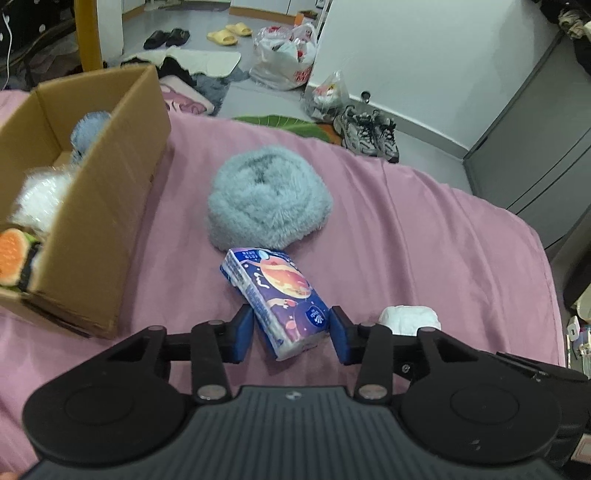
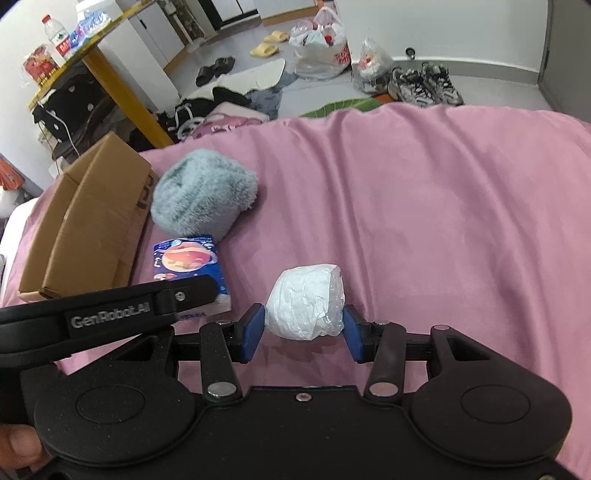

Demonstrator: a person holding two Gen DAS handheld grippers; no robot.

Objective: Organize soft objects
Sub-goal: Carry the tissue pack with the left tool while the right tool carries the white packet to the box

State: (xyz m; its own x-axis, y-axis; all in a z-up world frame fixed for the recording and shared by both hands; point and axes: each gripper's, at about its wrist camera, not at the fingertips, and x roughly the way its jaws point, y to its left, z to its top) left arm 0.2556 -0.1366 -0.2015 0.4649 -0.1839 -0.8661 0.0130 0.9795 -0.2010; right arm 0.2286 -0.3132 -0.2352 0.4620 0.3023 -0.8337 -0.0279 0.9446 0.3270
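On the pink sheet [image 1: 424,240]: grey-blue fluffy hat [image 1: 269,197], purple planet-print tissue pack [image 1: 280,295], seemingly white wrapped roll [image 2: 306,301].

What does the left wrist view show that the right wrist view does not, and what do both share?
Only the left wrist view looks into the open cardboard box, showing a white fluffy item, a blue-grey fluffy item and an orange plush inside. Only the right wrist view shows the yellow table carrying a water bottle. Both share the pink bedcover, fluffy grey hat, tissue pack, white wrapped bundle, and open jaws around an item.
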